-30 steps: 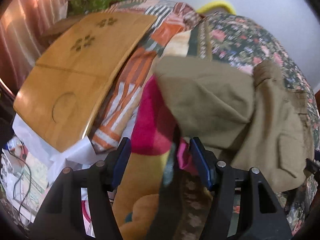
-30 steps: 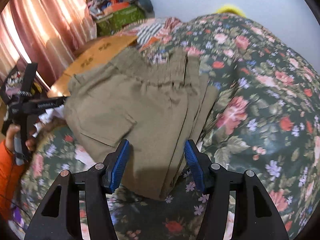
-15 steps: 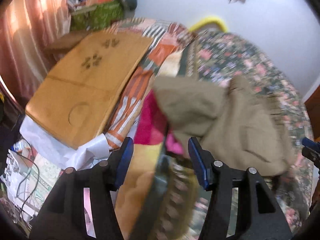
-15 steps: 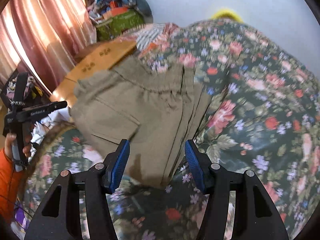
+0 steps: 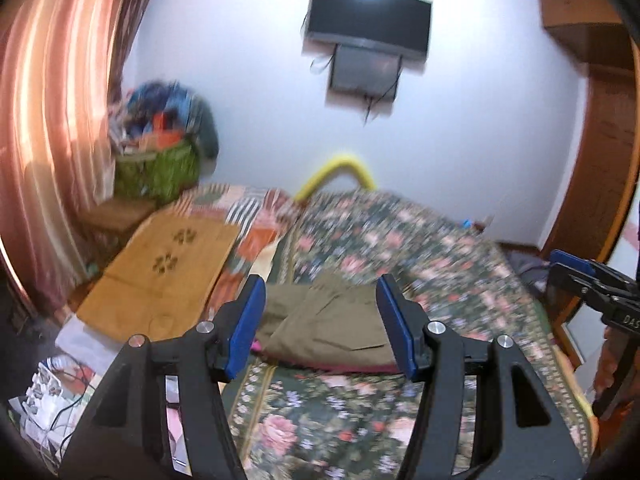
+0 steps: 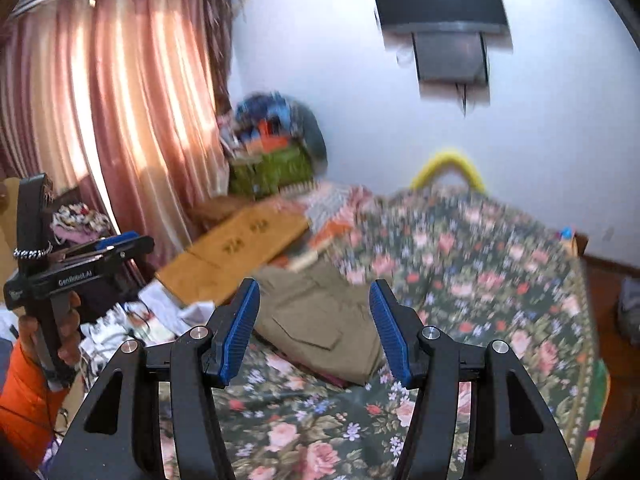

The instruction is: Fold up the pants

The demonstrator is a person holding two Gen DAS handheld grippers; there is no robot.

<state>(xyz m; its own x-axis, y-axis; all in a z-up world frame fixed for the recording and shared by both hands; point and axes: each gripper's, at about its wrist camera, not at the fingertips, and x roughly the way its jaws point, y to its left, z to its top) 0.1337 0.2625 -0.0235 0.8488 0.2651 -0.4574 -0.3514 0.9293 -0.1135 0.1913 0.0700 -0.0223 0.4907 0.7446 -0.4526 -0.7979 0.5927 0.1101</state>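
Note:
The olive-tan pants point(image 5: 324, 322) lie folded in a compact stack on the floral bedspread point(image 5: 420, 248), a pink cloth edge showing under them. In the right wrist view the pants point(image 6: 320, 320) show a patch pocket on top. My left gripper point(image 5: 322, 320) is open and empty, held back above the bed with the pants seen between its blue pads. My right gripper point(image 6: 314, 322) is open and empty too, raised and apart from the pants. The right gripper shows at the left view's right edge point(image 5: 592, 280); the left gripper shows in the right view point(image 6: 80, 264).
A wooden lap tray point(image 5: 160, 276) lies left of the pants on a striped blanket point(image 5: 256, 232). A pile of clothes and a green bag point(image 5: 160, 160) stands in the corner by the curtain point(image 5: 52, 140). A TV point(image 5: 368, 20) hangs on the wall. Papers and cables point(image 5: 60, 392) lie beside the bed.
Both grippers have pulled back and tilted up from the pants, so the wall and TV now show. The pants stay folded on the bed.

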